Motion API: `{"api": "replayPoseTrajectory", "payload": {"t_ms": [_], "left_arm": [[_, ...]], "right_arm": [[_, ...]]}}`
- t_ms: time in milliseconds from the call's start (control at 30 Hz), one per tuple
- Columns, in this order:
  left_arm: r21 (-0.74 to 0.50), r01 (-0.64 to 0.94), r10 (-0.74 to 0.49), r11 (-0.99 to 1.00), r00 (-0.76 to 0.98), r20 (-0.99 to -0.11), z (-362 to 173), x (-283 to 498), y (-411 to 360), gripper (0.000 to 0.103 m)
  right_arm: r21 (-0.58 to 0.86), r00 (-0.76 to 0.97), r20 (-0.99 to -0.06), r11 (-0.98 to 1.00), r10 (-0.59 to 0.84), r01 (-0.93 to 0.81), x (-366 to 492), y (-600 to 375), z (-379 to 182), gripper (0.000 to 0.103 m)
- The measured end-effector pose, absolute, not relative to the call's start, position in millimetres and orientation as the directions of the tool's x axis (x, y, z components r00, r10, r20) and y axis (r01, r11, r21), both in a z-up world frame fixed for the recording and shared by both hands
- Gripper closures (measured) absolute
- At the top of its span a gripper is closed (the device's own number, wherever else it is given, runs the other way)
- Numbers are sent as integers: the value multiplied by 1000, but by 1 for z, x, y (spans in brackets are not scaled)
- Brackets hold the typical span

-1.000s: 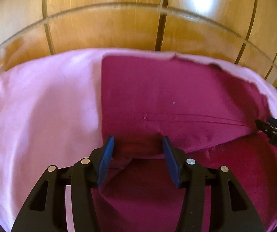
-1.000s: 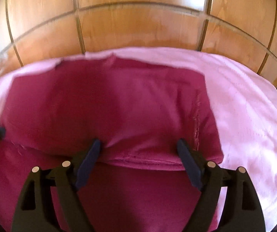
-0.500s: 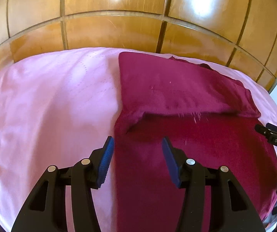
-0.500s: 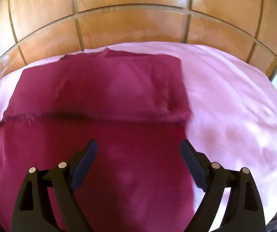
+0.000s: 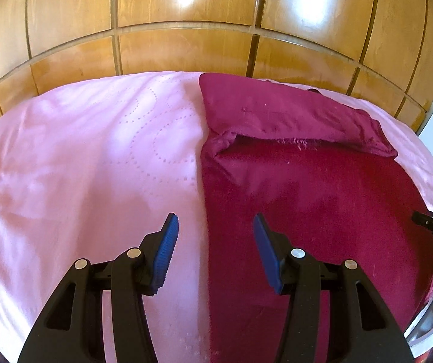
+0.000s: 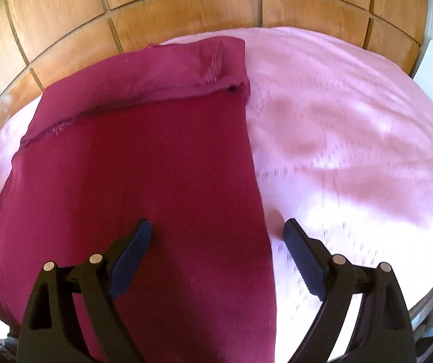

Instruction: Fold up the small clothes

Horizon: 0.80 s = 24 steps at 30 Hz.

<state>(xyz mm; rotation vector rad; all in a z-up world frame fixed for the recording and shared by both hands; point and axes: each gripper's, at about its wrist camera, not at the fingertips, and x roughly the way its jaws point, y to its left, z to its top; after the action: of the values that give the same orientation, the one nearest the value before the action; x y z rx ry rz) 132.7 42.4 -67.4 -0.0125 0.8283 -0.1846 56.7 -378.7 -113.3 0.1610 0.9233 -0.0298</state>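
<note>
Since the earlier frames both pairs of tongs have drawn back from the far fold of the dark red garment (image 5: 322,199), which then lay between their pads and now lies flat well ahead of them. Left tongs (image 5: 213,242): jaws about half open, nothing held; the blue pads (image 5: 168,242) hover apart from the cloth. The garment's left edge runs forward between the two pads, so the left pad stands over the pink sheet (image 5: 80,166) and the right pad over the garment. Ahead, the far part of the garment is doubled back toward the tongs, its frayed hem lying across the lower layer, with the left corner of the fold slightly lifted. Beyond the sheet stand wooden panels (image 5: 186,51). At the right margin of the left view a black part of the other tool is just visible. Right tongs (image 6: 218,236): jaws have just been opening and stand wide, with nothing gripped. The garment (image 6: 131,166) lies under and ahead of the left pad; its right edge passes forward between the pads, and the right pad stands over the pink sheet (image 6: 352,121). The folded-over band lies at the far end, near the wooden panels (image 6: 171,15)
</note>
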Motion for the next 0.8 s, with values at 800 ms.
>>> {"api": "replayPoseTrajectory", "payload": {"t_ms": [800], "left_arm": [[-174, 407, -362, 897, 448, -817, -94, 46, 58, 52]], "right_arm": [[230, 433, -872, 972, 227, -47, -35, -378, -125, 48]]}}
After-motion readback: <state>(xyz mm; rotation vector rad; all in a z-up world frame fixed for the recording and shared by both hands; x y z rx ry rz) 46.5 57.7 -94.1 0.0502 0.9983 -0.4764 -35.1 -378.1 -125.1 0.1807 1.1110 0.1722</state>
